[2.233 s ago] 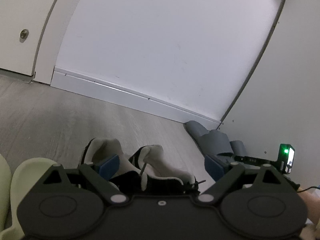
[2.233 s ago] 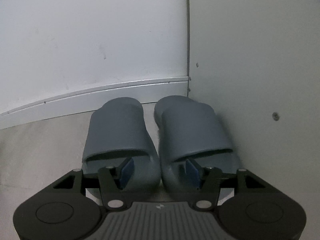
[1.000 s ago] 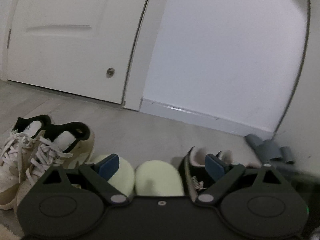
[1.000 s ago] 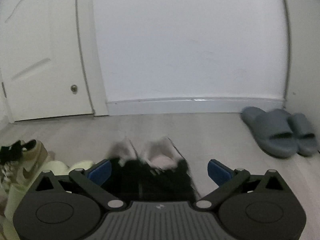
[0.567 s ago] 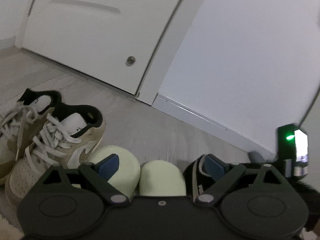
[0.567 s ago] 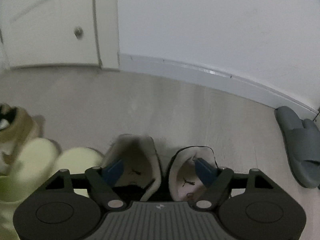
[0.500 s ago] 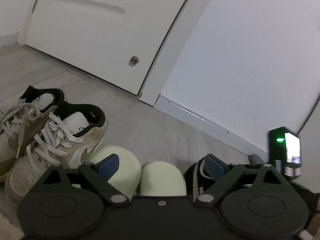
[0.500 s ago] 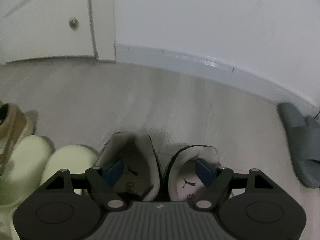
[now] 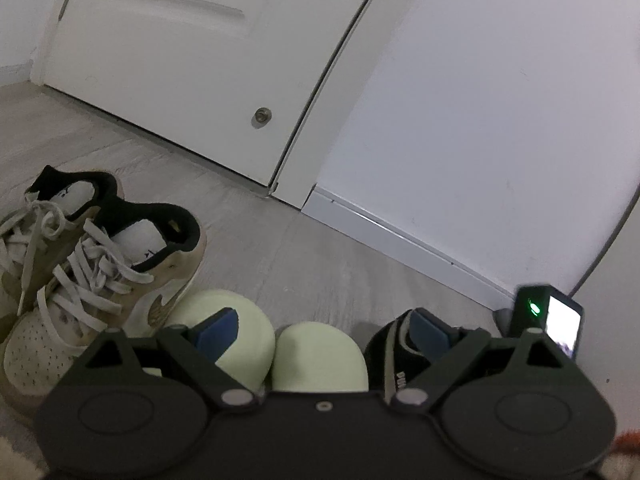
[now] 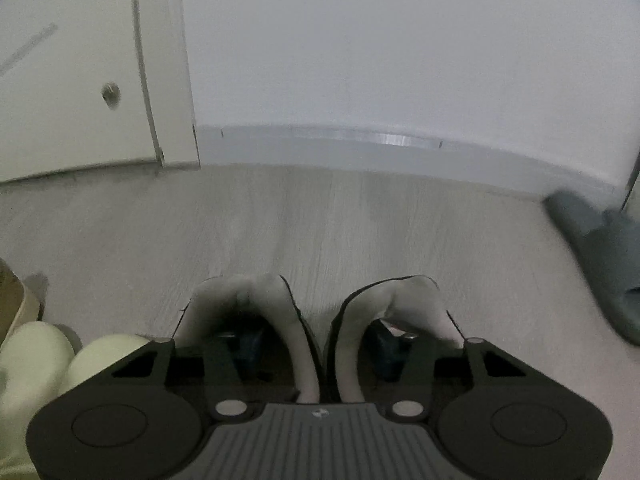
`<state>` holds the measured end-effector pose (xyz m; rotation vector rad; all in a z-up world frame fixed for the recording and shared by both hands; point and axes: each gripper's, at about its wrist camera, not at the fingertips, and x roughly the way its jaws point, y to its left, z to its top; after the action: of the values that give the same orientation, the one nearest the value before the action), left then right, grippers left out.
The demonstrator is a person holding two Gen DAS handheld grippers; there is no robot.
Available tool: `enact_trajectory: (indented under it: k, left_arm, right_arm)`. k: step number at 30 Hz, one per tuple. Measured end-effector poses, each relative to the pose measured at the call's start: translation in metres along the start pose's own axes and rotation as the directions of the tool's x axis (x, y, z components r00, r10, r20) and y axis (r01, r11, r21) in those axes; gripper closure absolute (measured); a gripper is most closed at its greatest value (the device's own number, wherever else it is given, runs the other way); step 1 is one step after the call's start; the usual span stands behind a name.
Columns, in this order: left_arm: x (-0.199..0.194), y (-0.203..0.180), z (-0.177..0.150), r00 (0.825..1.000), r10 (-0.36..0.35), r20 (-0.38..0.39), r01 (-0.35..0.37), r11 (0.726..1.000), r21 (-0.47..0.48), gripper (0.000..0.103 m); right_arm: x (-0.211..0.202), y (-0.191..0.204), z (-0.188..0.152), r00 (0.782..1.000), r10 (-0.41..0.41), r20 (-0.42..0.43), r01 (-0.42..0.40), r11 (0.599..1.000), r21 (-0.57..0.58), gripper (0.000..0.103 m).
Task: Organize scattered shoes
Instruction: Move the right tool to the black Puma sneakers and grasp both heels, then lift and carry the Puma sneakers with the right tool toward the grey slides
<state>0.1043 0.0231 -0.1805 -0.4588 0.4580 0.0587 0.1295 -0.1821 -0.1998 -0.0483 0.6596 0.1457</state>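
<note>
The black sneakers (image 10: 312, 332) sit on the floor (image 10: 320, 216) directly under my right tongs (image 10: 316, 346), heels toward me, side by side and touching at their inner collars; one finger is dipped into each shoe's opening, so the two inner walls lie between the fingers. Whether those fingers are already pinching the walls I cannot tell, because the blue pads are down in shadow and the view is smeared. My left tongs (image 9: 320, 326) hang spread wide and hold nothing, above the toes of the pale green slippers (image 9: 320, 350), with one black sneaker under its right finger. Left of that, the tan laced sneakers (image 9: 100, 264) stand as a pair. Far to the right of my right tongs, the grey slides (image 10: 600, 248) rest by the baseboard (image 10: 360, 148) in the corner. My guess is that I am about to lift both black shoes together. The risk is an uneven bite: soft padded collars could fold, one shoe could slip out and drop crooked, or swing into the green slippers just to the left.
</note>
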Motion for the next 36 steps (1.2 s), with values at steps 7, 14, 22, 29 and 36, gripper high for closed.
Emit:
enact_trajectory:
  k: [7, 14, 22, 29, 36]
  left_arm:
    - [-0.003, -0.003, -0.003, 1.000, -0.018, 0.017, 0.018, 1.000, 0.005, 0.010]
    - [-0.002, -0.003, -0.006, 0.999, -0.050, 0.021, 0.050, 0.999, 0.009, 0.010]
    - [-0.018, 0.004, -0.006, 0.996, -0.039, 0.075, 0.042, 0.999, -0.035, 0.010]
    - [-0.016, -0.002, -0.008, 0.996, -0.062, 0.066, 0.062, 0.998, -0.009, 0.009]
    - [-0.013, -0.007, -0.008, 0.994, -0.095, 0.063, 0.094, 0.995, 0.017, 0.009]
  right_arm:
    - [-0.081, 0.000, -0.021, 0.958, -0.019, 0.285, 0.022, 1.000, -0.009, 0.053]
    - [-0.170, 0.009, -0.022, 0.670, -0.133, 0.731, 0.262, 0.963, -0.065, 0.068]
    - [-0.224, -0.045, 0.067, 0.705, 0.012, 0.709, 0.025, 0.999, -0.041, 0.042]
    - [-0.174, -0.079, 0.041, 0.928, 0.115, 0.353, -0.100, 0.993, -0.060, 0.017]
    - [-0.083, -0.061, 0.038, 0.982, 0.186, -0.042, -0.188, 0.982, -0.027, 0.019]
